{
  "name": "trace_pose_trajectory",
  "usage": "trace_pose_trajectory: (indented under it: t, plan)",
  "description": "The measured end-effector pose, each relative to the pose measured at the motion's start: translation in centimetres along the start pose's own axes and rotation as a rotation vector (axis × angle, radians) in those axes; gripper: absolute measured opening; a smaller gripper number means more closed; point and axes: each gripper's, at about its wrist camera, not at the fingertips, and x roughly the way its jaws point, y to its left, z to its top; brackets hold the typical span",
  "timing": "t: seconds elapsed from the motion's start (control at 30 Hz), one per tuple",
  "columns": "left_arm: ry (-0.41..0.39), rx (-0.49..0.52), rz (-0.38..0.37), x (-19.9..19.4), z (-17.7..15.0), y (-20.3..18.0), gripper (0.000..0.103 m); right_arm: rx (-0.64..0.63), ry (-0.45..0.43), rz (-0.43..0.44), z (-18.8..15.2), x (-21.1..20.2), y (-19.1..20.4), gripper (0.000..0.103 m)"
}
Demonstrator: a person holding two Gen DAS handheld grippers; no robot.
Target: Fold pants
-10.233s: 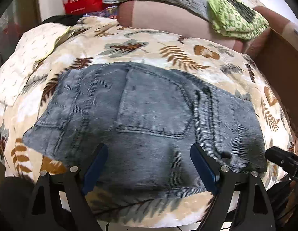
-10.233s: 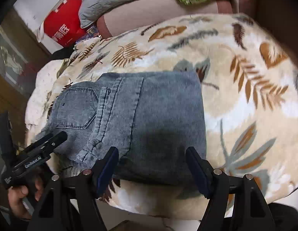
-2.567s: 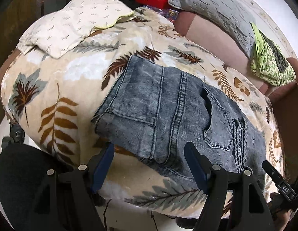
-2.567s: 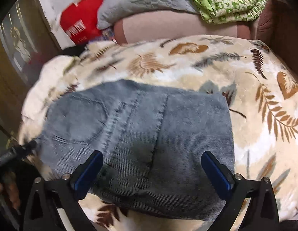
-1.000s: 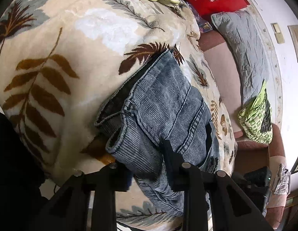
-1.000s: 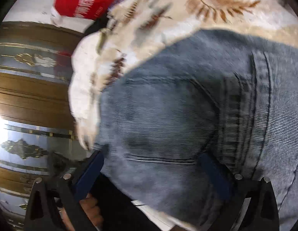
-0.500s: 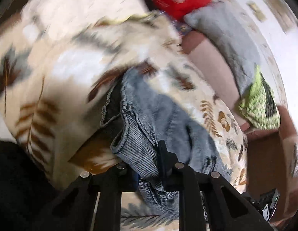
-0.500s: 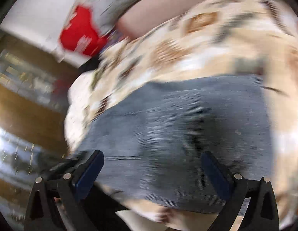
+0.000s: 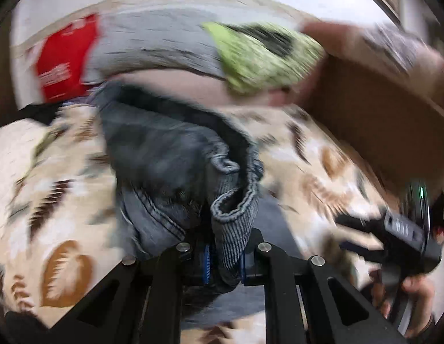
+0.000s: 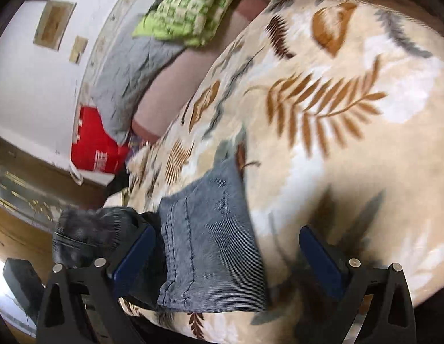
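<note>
Pants: grey-blue jeans (image 9: 176,154) are lying on a leaf-print blanket (image 9: 50,189), with one bunched end being lifted off it.
Left gripper: left gripper (image 9: 224,261) is closing, and its blue pads are pinching a rolled hem of the jeans; the cloth is rising in a loose hump above the jaws.
Right gripper: right gripper (image 10: 227,255) is standing wide apart, grasping nothing; its blue pads (image 10: 134,253) are sitting over the flat part of the jeans (image 10: 207,246), one near a stitched seam, the other over bare blanket (image 10: 336,120).
Position of pants: in the right wrist view a flat denim panel is lying near the blanket's near edge, while a dark crumpled bundle of denim is hanging just left of the left-hand pad.
Other hand: in the left wrist view a person's hand (image 9: 414,295) is holding the black handle of the right gripper at the lower right.
Background: grey pillow (image 9: 158,43) and green patterned cloth (image 9: 259,57) are resting on a brown sofa back beyond the blanket; a red bag (image 9: 64,60) is standing at the left against a white wall.
Sharpness: left wrist view is smearing heavily, so fine detail of the fabric is hard to tell.
</note>
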Motion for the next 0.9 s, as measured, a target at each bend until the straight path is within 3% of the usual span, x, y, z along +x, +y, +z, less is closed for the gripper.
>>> trace_pose_trajectory:
  t: [0.07, 0.17, 0.2, 0.23, 0.3, 0.37, 0.43, 0.5, 0.6, 0.67, 0.7, 0.77, 0.8, 0.83, 0.9]
  plan:
    - [0.088, 0.083, -0.039, 2.5, -1.4, -2.8, 0.015, 0.032, -0.017, -0.009, 0.4, -0.8, -1.4, 0.102]
    - [0.343, 0.149, -0.113, 8.5, -5.0, -5.0, 0.023, 0.077, -0.012, -0.028, 0.6, -0.7, -2.8, 0.102]
    - [0.31, 0.146, -0.115, 8.1, -5.1, -5.0, 0.023, 0.086, -0.012, -0.039, 0.6, -0.6, -3.2, 0.102]
    - [0.286, 0.144, -0.132, 7.3, -4.8, -4.9, 0.03, 0.089, -0.007, -0.048, 0.7, -0.6, -3.3, 0.102]
    - [0.253, 0.104, -0.221, 4.4, -3.7, -3.6, 0.046, 0.083, -0.023, -0.051, 0.7, -0.8, -3.1, 0.102]
    - [0.17, 0.062, -0.243, 1.4, -2.7, -1.8, 0.067, 0.067, -0.036, -0.045, 0.8, -1.1, -2.7, 0.102]
    - [0.031, -0.003, -0.195, -2.3, -1.9, 1.9, 0.077, 0.055, -0.033, 0.007, 0.7, -1.4, -1.6, 0.102]
    - [-0.017, -0.04, -0.119, -3.4, -1.6, 4.3, 0.079, 0.042, 0.005, 0.092, 0.3, -1.3, 0.1, 0.102]
    - [0.032, -0.117, 0.002, -1.9, -2.0, 8.3, 0.079, 0.044, 0.112, 0.258, -0.8, 0.2, 3.2, 0.102]
    - [0.073, -0.163, 0.019, -0.5, -2.8, 9.9, 0.079, 0.064, 0.181, 0.321, -1.8, 1.6, 4.1, 0.102]
    - [0.11, -0.174, 0.018, 0.6, -3.5, 10.4, 0.079, 0.071, 0.208, 0.314, -2.4, 2.4, 4.2, 0.102]
    - [0.216, -0.141, 0.023, 3.2, -4.7, 9.7, 0.079, 0.109, 0.253, 0.198, -3.9, 4.4, 2.4, 0.102]
    - [0.264, -0.132, 0.027, 4.3, -5.7, 9.8, 0.079, 0.151, 0.281, 0.124, -4.5, 5.7, 0.8, 0.096]
    - [0.269, -0.141, 0.031, 4.8, -6.1, 9.8, 0.079, 0.216, 0.275, 0.137, -4.9, 6.1, -0.6, 0.093]
    - [0.229, -0.18, 0.01, 3.6, -6.0, 10.3, 0.079, 0.217, 0.247, 0.148, -4.4, 4.7, 0.1, 0.093]
